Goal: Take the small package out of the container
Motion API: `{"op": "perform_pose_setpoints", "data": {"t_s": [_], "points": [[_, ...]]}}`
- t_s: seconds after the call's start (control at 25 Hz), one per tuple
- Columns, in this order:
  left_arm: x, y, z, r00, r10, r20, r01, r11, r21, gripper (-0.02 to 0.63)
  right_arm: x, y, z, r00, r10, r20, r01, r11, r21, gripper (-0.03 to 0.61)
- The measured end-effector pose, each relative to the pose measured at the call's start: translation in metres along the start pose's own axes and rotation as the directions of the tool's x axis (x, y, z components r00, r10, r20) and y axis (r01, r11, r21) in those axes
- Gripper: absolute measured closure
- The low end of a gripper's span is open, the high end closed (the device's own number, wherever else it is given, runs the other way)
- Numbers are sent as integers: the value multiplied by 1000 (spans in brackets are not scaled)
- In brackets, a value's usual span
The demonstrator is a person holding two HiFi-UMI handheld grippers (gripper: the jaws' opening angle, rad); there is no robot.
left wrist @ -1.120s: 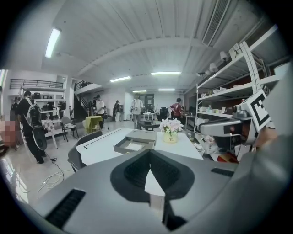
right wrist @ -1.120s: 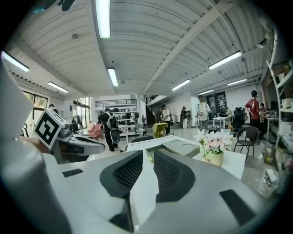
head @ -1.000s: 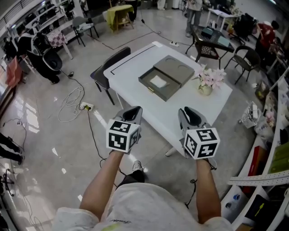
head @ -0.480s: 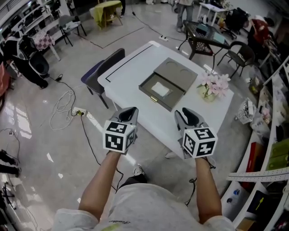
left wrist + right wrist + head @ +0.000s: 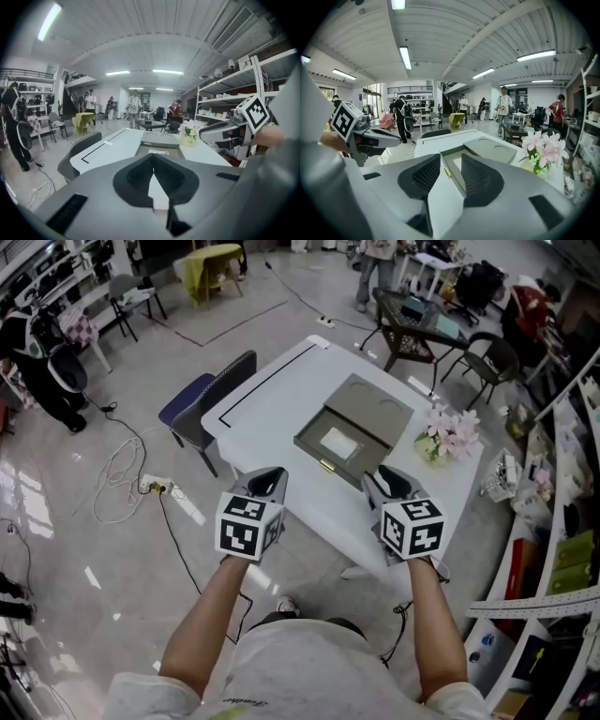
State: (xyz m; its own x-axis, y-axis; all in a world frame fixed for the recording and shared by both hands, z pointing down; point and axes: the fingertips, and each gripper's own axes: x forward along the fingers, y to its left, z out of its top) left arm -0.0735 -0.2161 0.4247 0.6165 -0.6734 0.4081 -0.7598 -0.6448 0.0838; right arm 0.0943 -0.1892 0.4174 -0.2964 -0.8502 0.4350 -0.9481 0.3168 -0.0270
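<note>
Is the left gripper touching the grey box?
Apart. The left gripper view shows the left gripper short of the grey box, with bare white table between them.

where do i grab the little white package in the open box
Probably from straight above, pinching the package across two opposite edges. It lies flat in the box, whose walls look likely to block a sideways approach.

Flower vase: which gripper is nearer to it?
Right. The right gripper, jaws just opening and empty, is at the table's near edge with the flower vase ahead to its right. The left gripper is farther left along that edge.
</note>
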Motion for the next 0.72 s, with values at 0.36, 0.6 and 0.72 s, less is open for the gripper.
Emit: {"op": "perform_pose_setpoints", "data": {"t_s": [0.36, 0.6, 0.72], "points": [[16, 19, 5, 1000, -2, 1, 2, 1000, 17, 610, 34, -11, -1, 996, 38, -78, -43, 997, -57, 428], [33, 35, 6, 1000, 19, -9, -19, 1000, 12, 611, 71, -22, -7, 986, 78, -148, -93, 991, -94, 417], [48, 39, 7, 1000, 15, -20, -15, 1000, 19, 610, 91, -33, -10, 979, 90, -181, -112, 987, -112, 416]]}}
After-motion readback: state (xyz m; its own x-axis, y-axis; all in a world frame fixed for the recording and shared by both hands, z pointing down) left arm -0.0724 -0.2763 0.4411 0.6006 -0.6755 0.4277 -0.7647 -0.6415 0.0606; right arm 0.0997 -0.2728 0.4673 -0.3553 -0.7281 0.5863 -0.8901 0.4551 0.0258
